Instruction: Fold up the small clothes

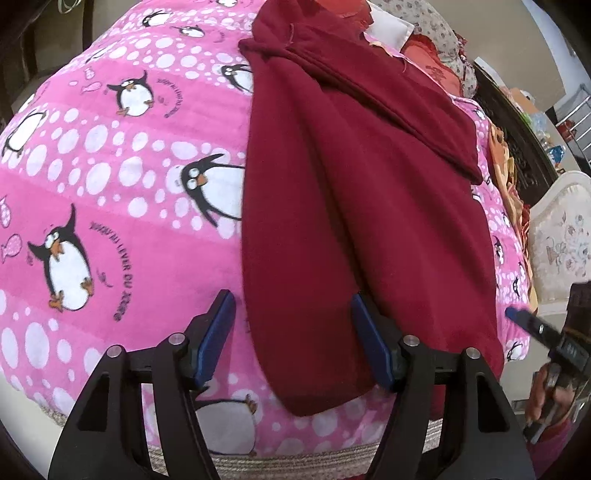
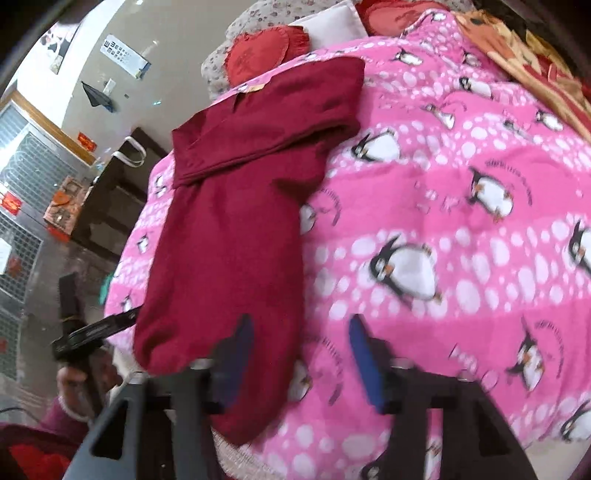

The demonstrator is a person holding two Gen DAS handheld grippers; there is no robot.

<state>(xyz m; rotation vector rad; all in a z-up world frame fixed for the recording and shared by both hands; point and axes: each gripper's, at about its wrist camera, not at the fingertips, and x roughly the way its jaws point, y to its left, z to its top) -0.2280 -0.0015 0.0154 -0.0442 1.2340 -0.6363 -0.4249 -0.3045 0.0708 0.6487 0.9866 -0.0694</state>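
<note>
A dark red garment (image 1: 369, 206) lies flat and lengthwise on a pink penguin blanket (image 1: 110, 184), with its top part folded across. My left gripper (image 1: 293, 336) stands open over the garment's near left hem. Its left finger is above the blanket and its right finger above the cloth. In the right wrist view the same garment (image 2: 229, 221) runs up the left side. My right gripper (image 2: 301, 358) is open and blurred at the near right hem, its left finger over the cloth. Each view shows the other gripper at its edge, held by a hand (image 2: 74, 376).
A red heart cushion (image 2: 258, 55), a floral pillow (image 2: 258, 14) and a white pillow (image 2: 328, 22) lie at the head of the bed. An orange patterned blanket (image 2: 517, 59) lies along the far side. Dark furniture (image 2: 118, 199) and a metal grille (image 2: 22, 173) stand beyond the bed's edge.
</note>
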